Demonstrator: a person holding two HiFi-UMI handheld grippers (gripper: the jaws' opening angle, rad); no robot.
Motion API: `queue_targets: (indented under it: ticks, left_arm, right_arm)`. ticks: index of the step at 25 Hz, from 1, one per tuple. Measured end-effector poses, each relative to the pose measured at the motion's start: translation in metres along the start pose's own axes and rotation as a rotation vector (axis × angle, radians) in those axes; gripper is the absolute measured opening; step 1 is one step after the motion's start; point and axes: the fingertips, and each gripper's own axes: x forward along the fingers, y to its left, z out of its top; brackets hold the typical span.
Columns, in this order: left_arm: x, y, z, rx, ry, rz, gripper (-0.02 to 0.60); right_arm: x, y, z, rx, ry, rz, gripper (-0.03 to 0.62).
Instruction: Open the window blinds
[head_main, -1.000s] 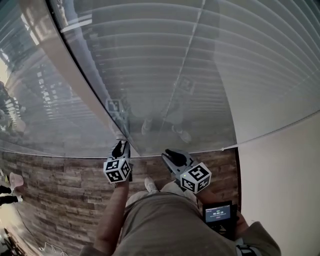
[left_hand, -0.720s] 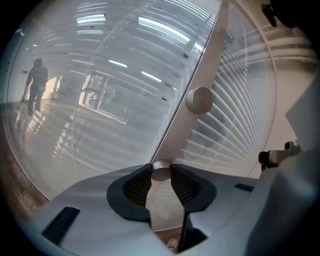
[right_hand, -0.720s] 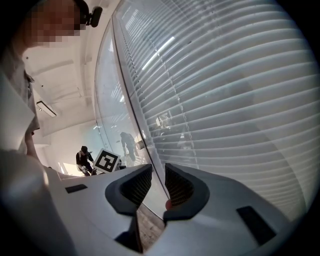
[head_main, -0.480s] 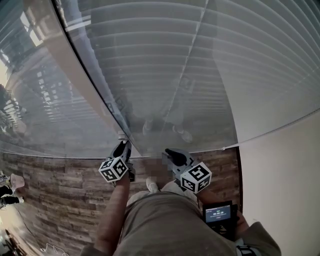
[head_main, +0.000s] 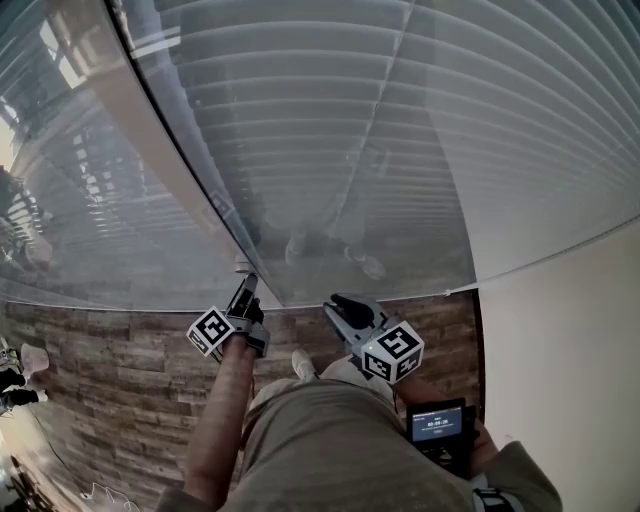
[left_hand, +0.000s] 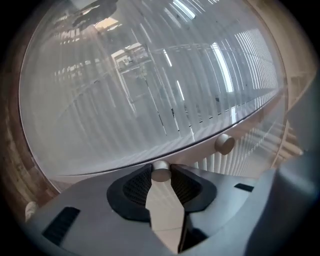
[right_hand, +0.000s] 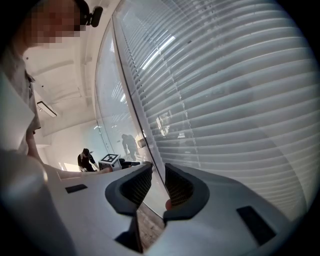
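At the window frame (left_hand: 200, 146), the left gripper (left_hand: 161, 169) pinches the round knob (left_hand: 161, 173) in its fingers, the knob's axis running along them. The right gripper (right_hand: 154, 172) hangs beside it, fingers apart and empty.

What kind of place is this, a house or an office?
Probably an office. Tall glass walls have slatted blinds behind the glass and a small knob on the frame, the floor is wood-plank, and people stand in a bright room beyond.
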Motion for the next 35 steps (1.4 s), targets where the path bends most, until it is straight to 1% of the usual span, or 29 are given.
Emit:
queue_targets:
  ticks: [3, 4, 5, 6, 7, 8, 9, 11, 12, 13, 14, 15, 16, 18, 20, 22, 23, 25, 27, 30, 33, 35]
  left_arm:
    - [-0.001, 0.007, 0.0, -0.132, -0.008, -0.061, 0.135]
    - [-0.001, 0.007, 0.0, -0.141, -0.015, -0.071, 0.135]
    - [-0.001, 0.006, 0.001, -0.102, -0.024, -0.06, 0.135]
    - [-0.002, 0.004, 0.002, -0.016, -0.032, -0.027, 0.137]
    - [-0.004, 0.001, 0.003, 0.102, -0.034, 0.02, 0.153]
    - [-0.006, 0.0, 0.003, 0.236, -0.029, 0.07, 0.205]
    - [-0.009, 0.0, 0.001, 0.387, -0.017, 0.127, 0.23]
    - [-0.014, 0.002, -0.003, 0.721, 0.016, 0.26, 0.236]
    - [-0.016, 0.0, -0.005, 0.873, 0.032, 0.318, 0.235]
    - [-0.016, -0.002, -0.006, 0.995, 0.044, 0.361, 0.235]
    - [-0.016, -0.006, -0.007, 1.08, 0.054, 0.39, 0.235]
    - [-0.016, -0.008, -0.007, 1.135, 0.063, 0.411, 0.233]
    - [-0.016, -0.009, -0.007, 1.167, 0.072, 0.432, 0.231]
    - [-0.014, -0.003, -0.009, 1.192, 0.083, 0.476, 0.219]
    - [-0.011, 0.005, -0.011, 1.205, 0.088, 0.507, 0.184]
    - [-0.01, 0.005, -0.012, 1.211, 0.087, 0.519, 0.137]
    - [-0.01, 0.003, -0.011, 1.196, 0.083, 0.517, 0.135]
    - [-0.007, -0.004, -0.007, 1.133, 0.078, 0.495, 0.135]
    - [-0.004, -0.01, -0.004, 1.054, 0.081, 0.467, 0.133]
    - [-0.003, -0.014, -0.004, 0.924, 0.08, 0.437, 0.133]
    - [-0.002, -0.012, -0.005, 0.8, 0.065, 0.429, 0.133]
    - [-0.002, -0.011, -0.006, 0.695, 0.044, 0.407, 0.133]
  right_arm:
    - [0.0, 0.0, -0.003, -0.003, 0.002, 0.012, 0.091]
    - [0.0, 0.0, -0.003, -0.006, 0.003, 0.017, 0.091]
    - [0.0, -0.001, -0.001, -0.009, 0.004, 0.021, 0.091]
    - [0.0, -0.002, 0.001, -0.011, 0.004, 0.025, 0.091]
    - [-0.001, -0.002, 0.004, -0.014, 0.003, 0.029, 0.091]
    - [-0.001, -0.003, 0.005, -0.017, 0.004, 0.033, 0.091]
    - [-0.002, -0.004, 0.005, -0.02, 0.004, 0.036, 0.091]
    - [-0.005, -0.009, 0.003, -0.023, 0.008, 0.038, 0.091]
    - [-0.006, -0.013, 0.003, -0.022, 0.01, 0.036, 0.091]
    - [-0.007, -0.015, 0.004, -0.02, 0.01, 0.035, 0.091]
    - [-0.009, -0.017, 0.007, -0.017, 0.008, 0.033, 0.091]
    - [-0.01, -0.017, 0.01, -0.013, 0.004, 0.033, 0.091]
    - [-0.011, -0.017, 0.011, -0.009, -0.001, 0.032, 0.091]
    - [-0.013, -0.019, 0.009, 0.0, -0.009, 0.031, 0.091]
    - [-0.012, -0.022, 0.003, 0.008, -0.014, 0.033, 0.091]
    - [-0.011, -0.021, 0.0, 0.018, -0.02, 0.035, 0.091]
    - [-0.011, -0.021, 0.002, 0.024, -0.024, 0.036, 0.091]
    - [-0.013, -0.023, 0.006, 0.036, -0.031, 0.033, 0.091]
    - [-0.014, -0.025, 0.009, 0.047, -0.034, 0.03, 0.091]
    - [-0.018, -0.026, 0.011, 0.054, -0.036, 0.024, 0.091]
    - [-0.02, -0.031, 0.01, 0.056, -0.04, 0.018, 0.091]
    - [-0.021, -0.033, 0.009, 0.055, -0.04, 0.013, 0.091]
